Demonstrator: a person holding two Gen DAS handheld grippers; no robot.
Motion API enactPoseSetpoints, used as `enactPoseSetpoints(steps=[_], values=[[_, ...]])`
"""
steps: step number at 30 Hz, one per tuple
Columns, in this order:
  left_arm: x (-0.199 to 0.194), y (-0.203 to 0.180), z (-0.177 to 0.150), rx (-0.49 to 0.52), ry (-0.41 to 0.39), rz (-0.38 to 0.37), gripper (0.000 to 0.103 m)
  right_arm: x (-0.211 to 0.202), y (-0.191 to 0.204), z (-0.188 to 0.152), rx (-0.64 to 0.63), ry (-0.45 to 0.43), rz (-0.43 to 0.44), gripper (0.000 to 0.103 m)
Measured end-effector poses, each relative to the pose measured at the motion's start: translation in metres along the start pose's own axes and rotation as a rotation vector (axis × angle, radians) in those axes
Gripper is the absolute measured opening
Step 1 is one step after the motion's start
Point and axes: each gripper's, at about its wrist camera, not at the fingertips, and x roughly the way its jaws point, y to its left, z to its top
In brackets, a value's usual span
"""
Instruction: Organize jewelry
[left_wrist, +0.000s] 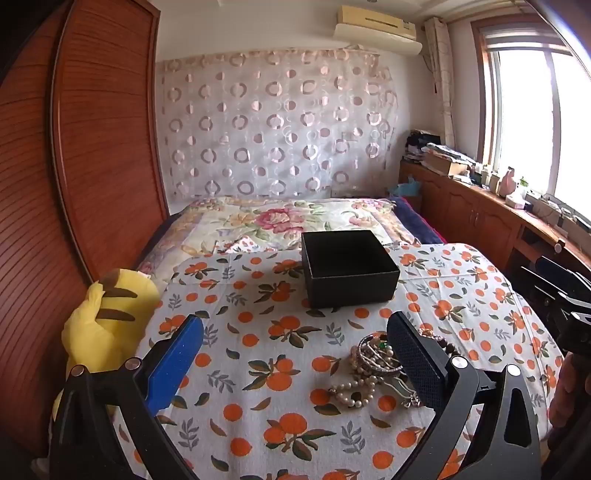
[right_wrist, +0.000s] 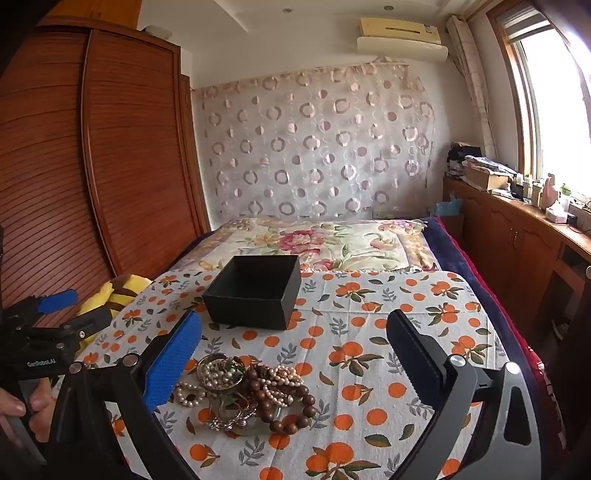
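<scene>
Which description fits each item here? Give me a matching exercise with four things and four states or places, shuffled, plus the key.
Things:
1. square black cardboard box
2. tangled heap of pearl and wooden bead jewelry
3. yellow striped plush toy
4. left tongs

Descriptions:
A. open, holding nothing
B. off the tablecloth's left edge
C. empty, lid off
D. piled on the orange-print tablecloth, nearer than the box

Pairs: 1-C, 2-D, 3-B, 4-A

This is a home bedroom: beyond the jaws lies a bed (left_wrist: 280, 218) under a floral quilt, a louvred wooden wardrobe (left_wrist: 92, 147) stands left, and an air conditioner (left_wrist: 376, 31) hangs above a curtained wall.
</scene>
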Motion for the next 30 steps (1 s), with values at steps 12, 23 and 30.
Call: enactPoseSetpoints(steps=[12, 23, 30], values=[[0.0, 0.0, 0.0, -0.001, 0.001, -0.001, 0.097, 0.0012, -0.0009, -0.0008, 0.003, 0.005, -0.001, 0.101], [-0.0001, 0.0002, 0.0, -0.003, -0.001, -0.001, 0.097, -0.0001, -0.0003, 0.0, 0.002, 0.003, -0.002, 0.101], [-0.0004, 0.0, 0.0001, -0.005, -0.007, -0.005, 0.097, -0.0009, -0.0005, 0.0003, 0.002, 0.001, 0.0, 0.101]])
